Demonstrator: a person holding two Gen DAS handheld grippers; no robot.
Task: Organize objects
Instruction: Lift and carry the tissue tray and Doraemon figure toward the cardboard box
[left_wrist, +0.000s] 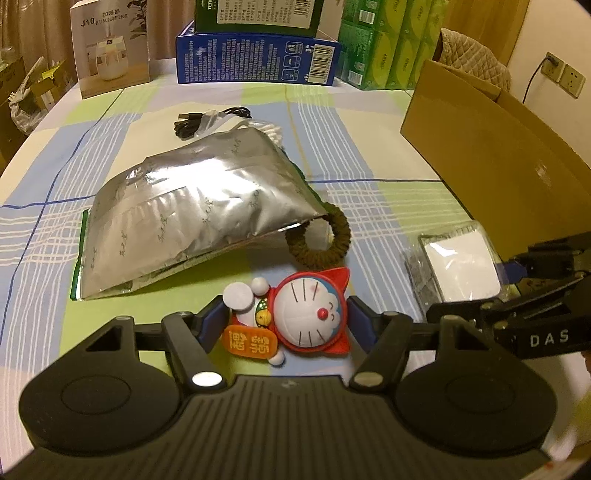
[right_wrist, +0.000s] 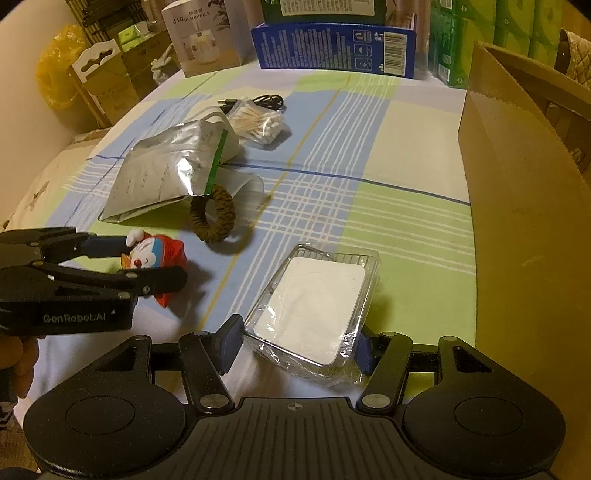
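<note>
**Two grips set, box waiting at right**

Here, the left tongs (left_wrist: 286, 321) are closing on a red-hooded cat figurine (left_wrist: 295, 317) lying on the checked tabletop (left_wrist: 369, 206), pads meeting its sides. The right tongs (right_wrist: 295, 341) are gripping a wrapped white case (right_wrist: 314, 306). Lifting each straight up, clear of the hair tie (left_wrist: 319, 240), looks wisest before swinging toward the cardboard box (right_wrist: 528, 221).
</note>
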